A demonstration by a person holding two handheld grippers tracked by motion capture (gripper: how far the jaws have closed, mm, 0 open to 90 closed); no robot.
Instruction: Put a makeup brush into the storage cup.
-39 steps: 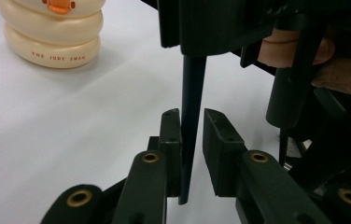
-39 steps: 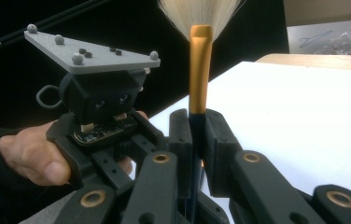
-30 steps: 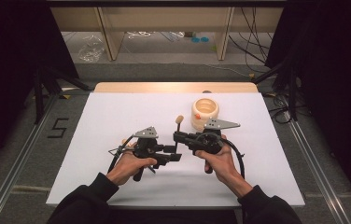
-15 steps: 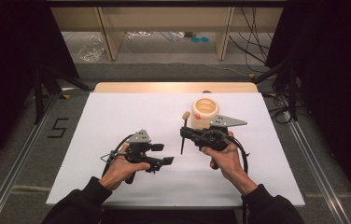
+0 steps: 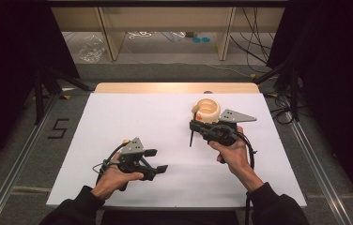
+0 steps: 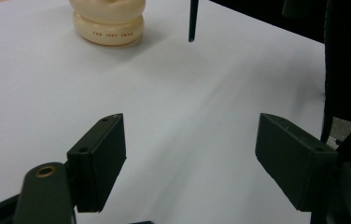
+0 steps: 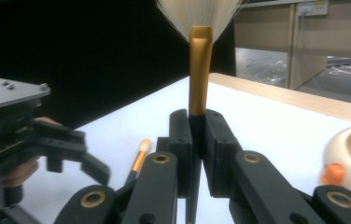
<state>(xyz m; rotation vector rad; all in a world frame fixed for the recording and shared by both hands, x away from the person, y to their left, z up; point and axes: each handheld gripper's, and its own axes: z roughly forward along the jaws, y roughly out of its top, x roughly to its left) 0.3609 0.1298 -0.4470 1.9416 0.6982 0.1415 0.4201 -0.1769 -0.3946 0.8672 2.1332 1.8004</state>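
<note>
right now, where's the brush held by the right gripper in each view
High view: brush right of centre, dark handle hanging below the right gripper.
Left gripper view: top centre, handle tip.
Right gripper view: centre, gold ferrule upright above shut jaws.
Shared landmark: cream holder.

A brush [image 7: 200, 70] with a satin gold metal collar and soft pale bristles, a glossy cream holder [image 6: 108, 21] and a matt white table [image 5: 132, 122] are noted.
</note>
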